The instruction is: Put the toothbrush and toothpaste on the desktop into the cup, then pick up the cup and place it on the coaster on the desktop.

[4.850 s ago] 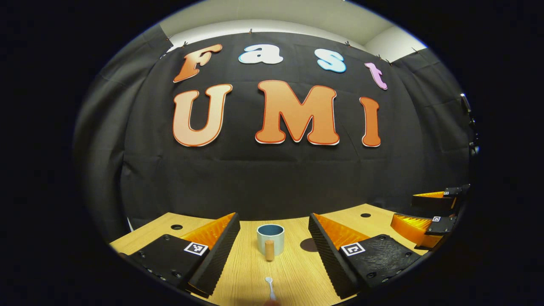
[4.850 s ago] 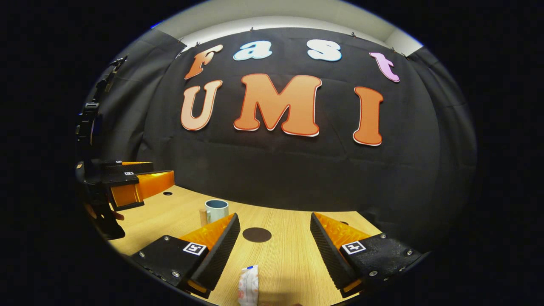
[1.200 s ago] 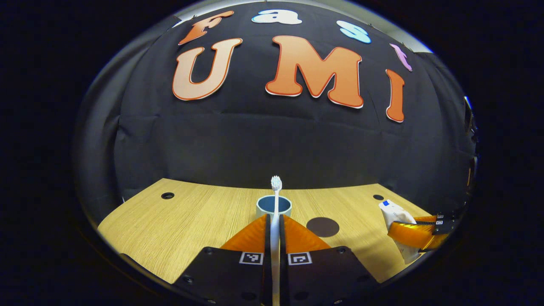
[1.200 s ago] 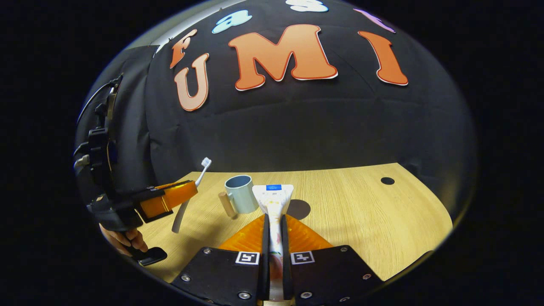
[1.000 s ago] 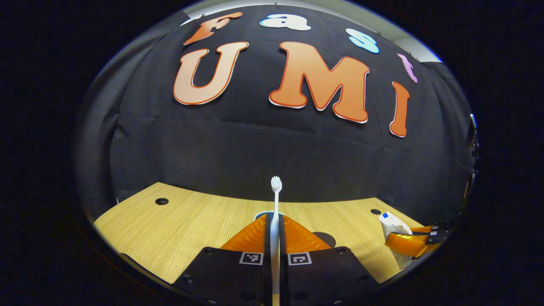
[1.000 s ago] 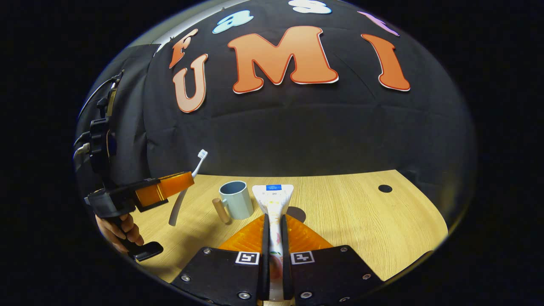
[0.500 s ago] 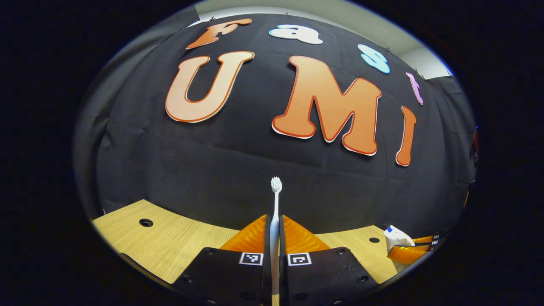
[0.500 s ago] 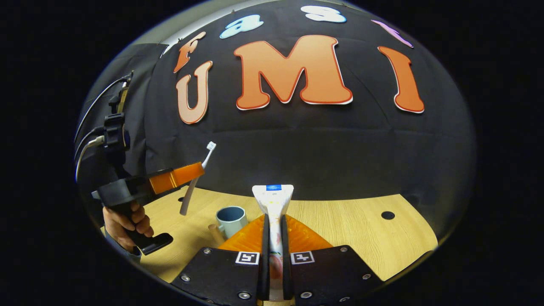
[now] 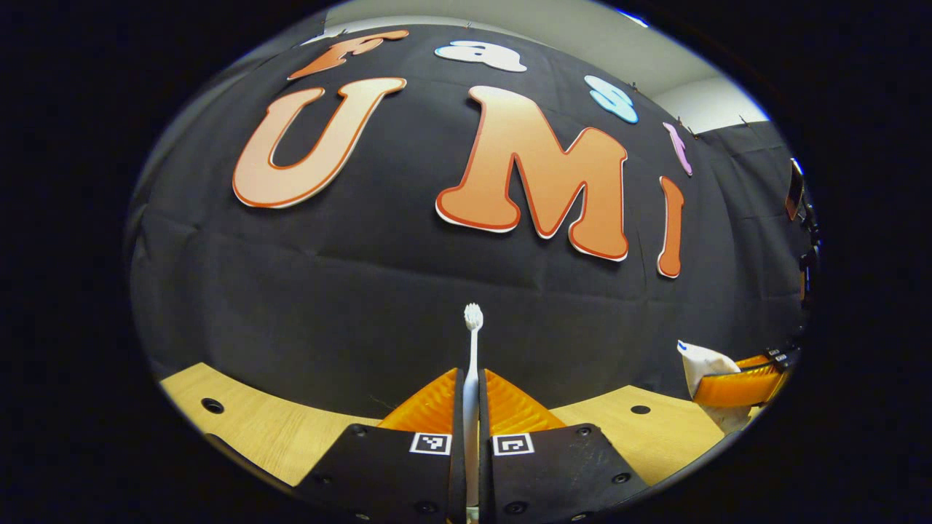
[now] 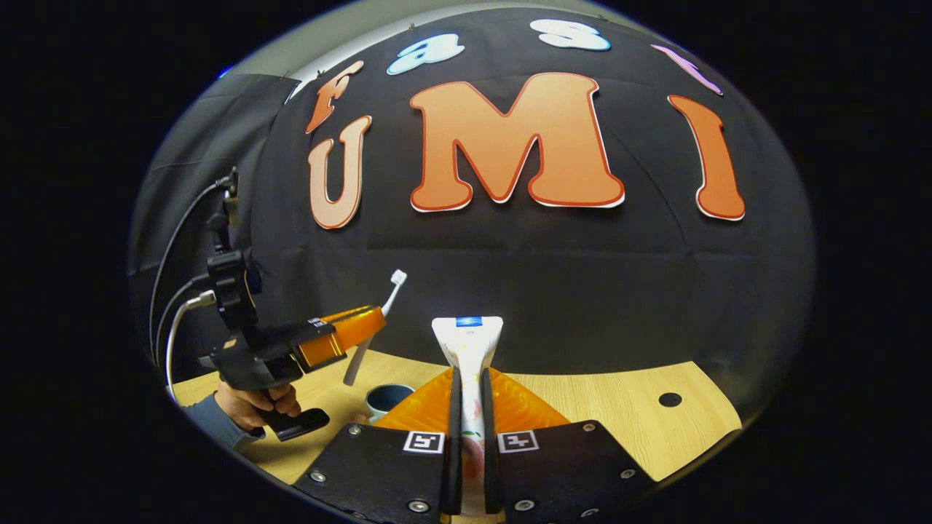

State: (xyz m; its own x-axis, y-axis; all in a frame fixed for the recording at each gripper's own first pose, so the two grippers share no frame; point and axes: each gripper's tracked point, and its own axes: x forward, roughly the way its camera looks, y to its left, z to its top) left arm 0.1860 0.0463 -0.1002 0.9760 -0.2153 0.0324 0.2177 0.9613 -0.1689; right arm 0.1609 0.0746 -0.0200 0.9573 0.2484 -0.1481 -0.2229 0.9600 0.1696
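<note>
wooden desktop [image 10: 619, 415] with round holes | black cloth wall [image 10: 582, 276] behind

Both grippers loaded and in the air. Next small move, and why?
Probably lower the left gripper so the toothbrush's handle end drops into the cup. In the right gripper view that end hangs just above and left of the cup's open mouth, bristles up; the right gripper holds the toothpaste behind it.

worktop [image 10: 619, 415]: pale wood, matt, fine straight grain
toothbrush [image 9: 472, 356]: smooth white plastic (bristled tip)
toothpaste [image 10: 467, 349]: soft glossy tube
cup [image 10: 386, 398]: smooth, glazed look
wall: matt black cloth, creased
</note>
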